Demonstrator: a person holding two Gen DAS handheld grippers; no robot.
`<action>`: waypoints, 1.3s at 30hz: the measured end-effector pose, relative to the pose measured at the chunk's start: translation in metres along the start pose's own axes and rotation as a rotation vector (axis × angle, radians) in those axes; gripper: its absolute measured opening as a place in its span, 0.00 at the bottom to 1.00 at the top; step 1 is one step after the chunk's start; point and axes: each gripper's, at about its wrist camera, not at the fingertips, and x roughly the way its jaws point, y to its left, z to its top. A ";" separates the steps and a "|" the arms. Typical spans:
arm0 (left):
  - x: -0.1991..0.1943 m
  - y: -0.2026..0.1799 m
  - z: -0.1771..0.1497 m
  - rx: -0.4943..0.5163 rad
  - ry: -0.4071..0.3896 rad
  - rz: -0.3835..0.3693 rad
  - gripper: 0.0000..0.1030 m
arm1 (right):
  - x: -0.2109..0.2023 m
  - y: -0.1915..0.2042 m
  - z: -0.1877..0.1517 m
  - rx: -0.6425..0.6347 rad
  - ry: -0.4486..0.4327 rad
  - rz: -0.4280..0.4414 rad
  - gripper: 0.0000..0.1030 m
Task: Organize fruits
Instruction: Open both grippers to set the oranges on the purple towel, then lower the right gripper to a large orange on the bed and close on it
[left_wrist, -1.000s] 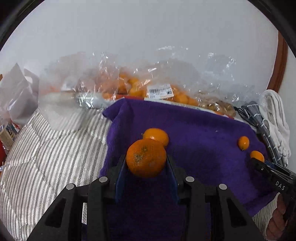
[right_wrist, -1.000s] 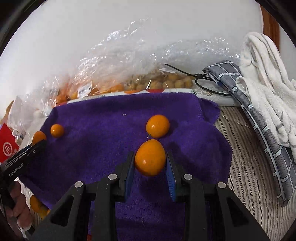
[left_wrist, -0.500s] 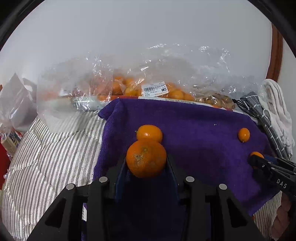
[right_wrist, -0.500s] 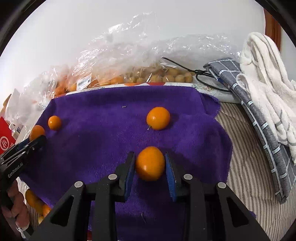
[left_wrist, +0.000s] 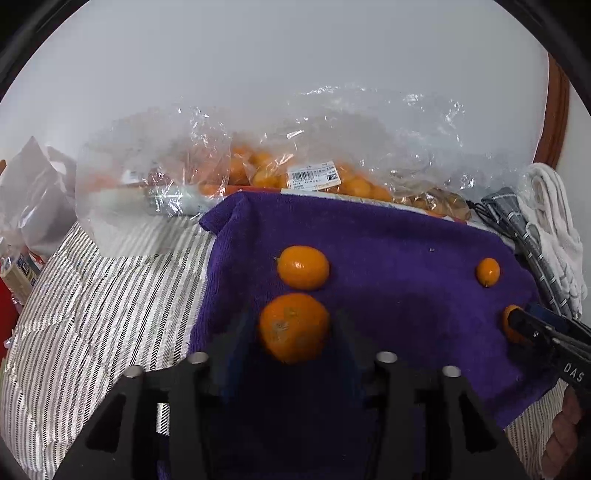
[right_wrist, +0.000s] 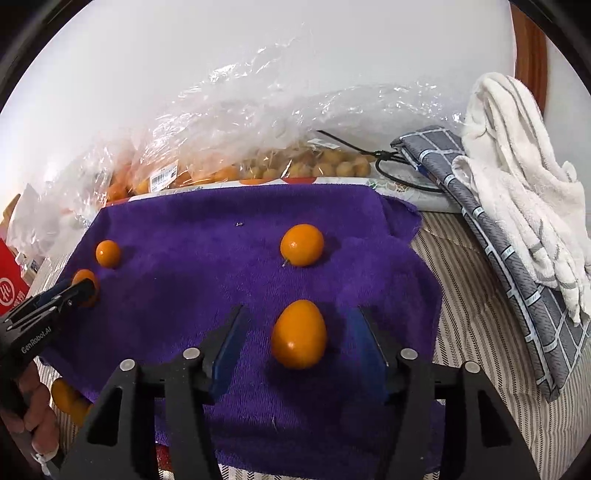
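While both fruits are being released onto the purple towel (right_wrist: 192, 266), the step is judged as a set-down:
Left gripper (left_wrist: 295, 332): jaws opening, pads drawn apart from the mandarin (left_wrist: 293, 326) that sits between them on the towel.
Right gripper (right_wrist: 299, 336): jaws opening, clear gaps seen on both sides of the oval fruit (right_wrist: 299, 334), which rests on the towel.
Neighbours: a second fruit (left_wrist: 303, 267) lies just beside the mandarin at 12 o'clock; another (right_wrist: 301, 244) lies at 12 o'clock of the oval one, apart.
Withdrawal: each gripper is best backed toward 6 o'clock, fully spread, so no fruit is nudged.
Risk: rolling on soft bedding is likely.
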 end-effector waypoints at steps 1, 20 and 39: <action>-0.001 0.000 0.000 -0.003 -0.006 0.000 0.49 | -0.001 0.001 0.000 -0.003 -0.003 -0.003 0.57; -0.052 0.015 0.006 -0.055 -0.218 0.011 0.49 | -0.065 0.027 -0.015 -0.022 -0.065 0.075 0.57; -0.117 0.087 -0.090 -0.129 -0.062 -0.119 0.53 | -0.107 0.088 -0.114 -0.108 0.051 0.235 0.58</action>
